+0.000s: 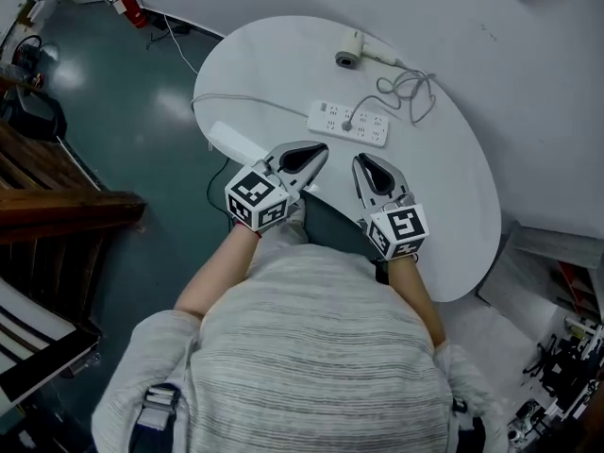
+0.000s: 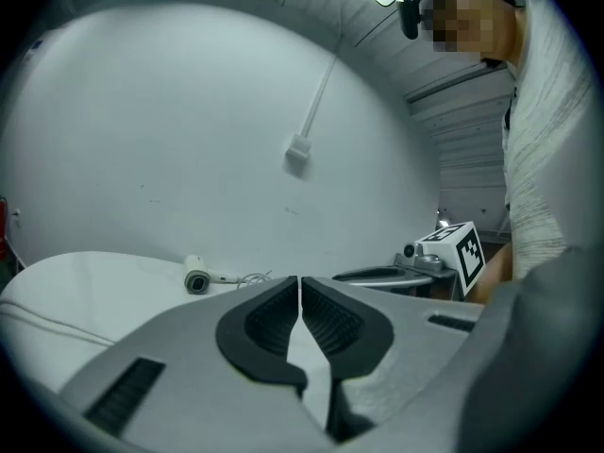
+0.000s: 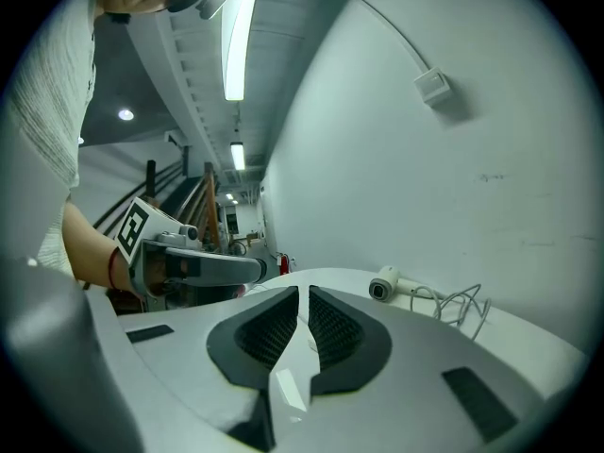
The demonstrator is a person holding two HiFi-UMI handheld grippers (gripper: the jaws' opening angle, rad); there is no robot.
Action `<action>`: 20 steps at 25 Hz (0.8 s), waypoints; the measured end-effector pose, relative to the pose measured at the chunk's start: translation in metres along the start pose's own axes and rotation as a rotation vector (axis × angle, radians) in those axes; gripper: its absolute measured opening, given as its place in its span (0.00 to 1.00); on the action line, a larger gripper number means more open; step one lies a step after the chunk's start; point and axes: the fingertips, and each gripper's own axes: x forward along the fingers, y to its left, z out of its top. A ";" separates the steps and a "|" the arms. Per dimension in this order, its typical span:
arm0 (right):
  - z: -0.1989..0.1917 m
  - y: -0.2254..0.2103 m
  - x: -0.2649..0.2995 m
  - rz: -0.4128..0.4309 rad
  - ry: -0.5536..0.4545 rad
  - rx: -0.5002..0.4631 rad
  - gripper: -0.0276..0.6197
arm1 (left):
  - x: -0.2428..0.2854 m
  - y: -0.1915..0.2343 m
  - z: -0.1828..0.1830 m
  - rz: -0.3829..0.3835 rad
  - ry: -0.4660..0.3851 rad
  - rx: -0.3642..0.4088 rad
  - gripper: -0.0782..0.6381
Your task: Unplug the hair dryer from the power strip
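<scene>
The left claw (image 1: 314, 152) is pressed together with nothing between its pads, and the right claw (image 1: 364, 162) beside it is closed down to a thin slit, also empty. Both are held side by side over the near edge of the round white worktop (image 1: 274, 55), their tips pointing across it toward the wall (image 1: 528, 83).

Just ahead of the two tips, not touched by either, lies the white power strip (image 1: 351, 123), set crosswise to them. A plug (image 1: 347, 125) sits in one of its middle sockets. From there a grey cord (image 1: 411, 88) runs in loose loops to the right and back up to the hair dryer (image 1: 351, 55). The dryer lies on its side at the far rim of the worktop, well beyond the strip and close to the wall. In both gripper views it shows small above the closed pads.

The strip's own white cable (image 1: 245, 100) trails left over the worktop's edge. A white flat bar (image 1: 236, 142) lies at that edge beside the left claw. Nothing stands between the claws and the strip. Off the worktop are the dark green floor (image 1: 142, 111), a red fire extinguisher (image 1: 132, 8) and wooden stairs (image 1: 47, 196).
</scene>
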 end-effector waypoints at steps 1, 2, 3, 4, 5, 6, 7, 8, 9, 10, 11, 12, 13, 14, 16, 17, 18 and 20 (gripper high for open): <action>-0.002 -0.002 0.007 -0.007 0.013 0.000 0.09 | 0.001 0.006 0.000 -0.011 0.006 0.000 0.12; -0.003 -0.003 0.014 -0.014 0.026 -0.002 0.09 | 0.002 0.013 -0.001 -0.022 0.015 0.002 0.12; -0.005 -0.005 0.020 -0.022 0.037 -0.004 0.09 | 0.003 0.019 -0.002 -0.035 0.026 0.005 0.12; -0.006 -0.006 0.026 -0.031 0.046 -0.006 0.09 | 0.004 0.025 -0.003 -0.048 0.038 0.011 0.12; -0.007 -0.008 0.032 -0.040 0.053 -0.005 0.09 | 0.005 0.030 -0.004 -0.062 0.052 0.017 0.12; -0.008 -0.009 0.037 -0.049 0.059 -0.003 0.09 | 0.006 0.035 -0.006 -0.076 0.065 0.022 0.12; -0.008 -0.011 0.042 -0.059 0.066 -0.001 0.09 | 0.006 0.039 -0.007 -0.090 0.078 0.027 0.12; -0.008 -0.012 0.046 -0.070 0.073 0.000 0.09 | 0.007 0.043 -0.009 -0.105 0.090 0.032 0.12; -0.009 -0.014 0.051 -0.080 0.080 0.001 0.09 | 0.008 0.047 -0.010 -0.119 0.102 0.037 0.12; -0.010 -0.016 0.055 -0.088 0.088 0.003 0.09 | 0.010 0.052 -0.012 -0.131 0.114 0.043 0.12; -0.013 -0.018 0.058 -0.094 0.099 0.006 0.09 | 0.012 0.055 -0.014 -0.141 0.124 0.048 0.12; -0.016 -0.020 0.061 -0.098 0.111 0.010 0.10 | 0.015 0.058 -0.016 -0.149 0.132 0.053 0.12; -0.019 -0.021 0.063 -0.101 0.125 0.014 0.10 | 0.017 0.060 -0.018 -0.158 0.140 0.058 0.12; -0.023 -0.024 0.065 -0.104 0.138 0.018 0.12 | 0.020 0.062 -0.021 -0.166 0.149 0.064 0.12; -0.030 -0.030 0.068 -0.117 0.161 0.026 0.17 | 0.027 0.064 -0.026 -0.182 0.170 0.081 0.12; -0.032 -0.034 0.070 -0.125 0.169 0.030 0.17 | 0.030 0.065 -0.028 -0.190 0.180 0.091 0.12; -0.034 -0.037 0.072 -0.131 0.176 0.034 0.17 | 0.034 0.066 -0.031 -0.196 0.190 0.099 0.12; -0.040 -0.041 0.074 -0.134 0.191 0.039 0.17 | 0.040 0.067 -0.036 -0.204 0.203 0.109 0.12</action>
